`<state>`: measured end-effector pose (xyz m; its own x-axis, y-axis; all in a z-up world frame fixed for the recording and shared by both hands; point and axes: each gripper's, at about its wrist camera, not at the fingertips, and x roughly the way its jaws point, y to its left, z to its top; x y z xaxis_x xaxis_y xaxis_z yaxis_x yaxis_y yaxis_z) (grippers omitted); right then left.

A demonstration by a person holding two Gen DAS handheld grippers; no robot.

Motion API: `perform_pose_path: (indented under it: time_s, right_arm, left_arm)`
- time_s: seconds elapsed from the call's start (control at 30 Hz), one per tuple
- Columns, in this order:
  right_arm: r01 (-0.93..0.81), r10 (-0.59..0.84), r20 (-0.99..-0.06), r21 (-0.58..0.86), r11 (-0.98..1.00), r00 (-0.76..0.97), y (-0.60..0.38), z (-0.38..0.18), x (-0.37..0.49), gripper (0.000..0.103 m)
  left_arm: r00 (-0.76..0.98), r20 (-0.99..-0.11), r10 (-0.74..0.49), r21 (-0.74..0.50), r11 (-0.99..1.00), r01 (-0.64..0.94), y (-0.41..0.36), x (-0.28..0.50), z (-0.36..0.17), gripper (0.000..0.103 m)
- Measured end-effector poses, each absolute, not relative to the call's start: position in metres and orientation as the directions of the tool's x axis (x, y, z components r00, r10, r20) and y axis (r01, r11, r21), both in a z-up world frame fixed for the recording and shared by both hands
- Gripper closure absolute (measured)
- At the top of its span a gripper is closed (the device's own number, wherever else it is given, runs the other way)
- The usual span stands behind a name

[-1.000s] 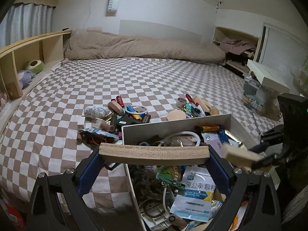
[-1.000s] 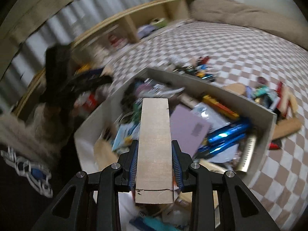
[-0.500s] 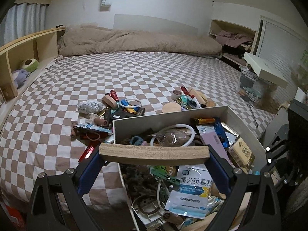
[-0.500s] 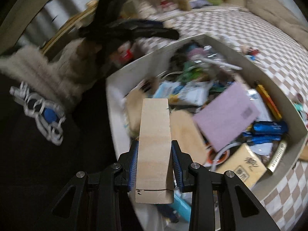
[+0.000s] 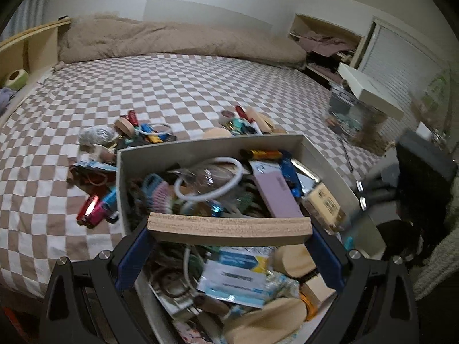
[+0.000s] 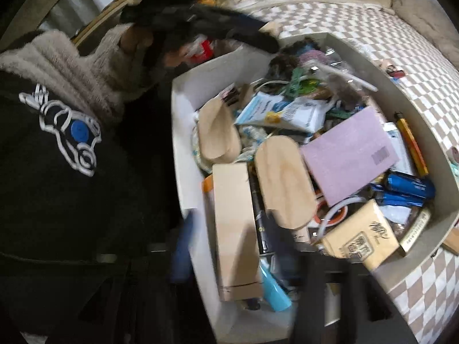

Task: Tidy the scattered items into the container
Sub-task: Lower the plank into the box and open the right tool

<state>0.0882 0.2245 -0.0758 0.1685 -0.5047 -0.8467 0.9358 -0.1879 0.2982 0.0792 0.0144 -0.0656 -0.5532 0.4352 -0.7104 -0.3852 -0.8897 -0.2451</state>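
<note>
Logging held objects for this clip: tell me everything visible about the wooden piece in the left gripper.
The wooden piece is a flat, pale plank seen end-on, its facing edge rough and speckled like pressed board, faintly bowed by the lens. It lies level across the left gripper, clamped at both ends by the blue pads. It hangs above the near part of the open box, over a white and blue sachet and other clutter, touching nothing but the pads as far as can be seen.

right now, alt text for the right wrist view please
The right gripper, jaws opening, is letting go of a rectangular pale wooden block lying in a full grey cardboard box on the brown-and-white checked bed sheet.
</note>
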Motion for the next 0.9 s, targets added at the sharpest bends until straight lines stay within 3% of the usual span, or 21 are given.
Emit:
perform_pose_path:
  time_s: [0.03, 0.37, 0.67, 0.9]
  right_arm:
    - [0.929, -0.525, -0.834, 0.313, -0.196, 0.17, 0.227, -0.074, 0.085, 0.014]
    - [0.898, -0.6, -0.797, 0.313, -0.309, 0.071, 0.233, -0.076, 0.065, 0.014]
    - [0.885, -0.585, -0.81, 0.306, -0.351, 0.048, 0.234, -0.086, 0.063, 0.014]
    - [0.865, -0.6, -0.799, 0.322, -0.386, 0.03, 0.237, -0.088, 0.06, 0.014]
  left_arm:
    - [-0.545, -0.716, 0.436, -0.242, -0.888, -0.391, 0.018, 0.08, -0.067, 0.004]
    - [-0.429, -0.784, 0.449, -0.293, -0.877, -0.381, 0.038, 0.075, -0.084, 0.004]
    - [-0.373, -0.858, 0.353, -0.111, -0.836, -0.537, 0.065, 0.07, -0.088, 0.004]
    - [-0.411, -0.856, 0.313, 0.011, -0.784, -0.62, 0.081, 0.066, -0.084, 0.003]
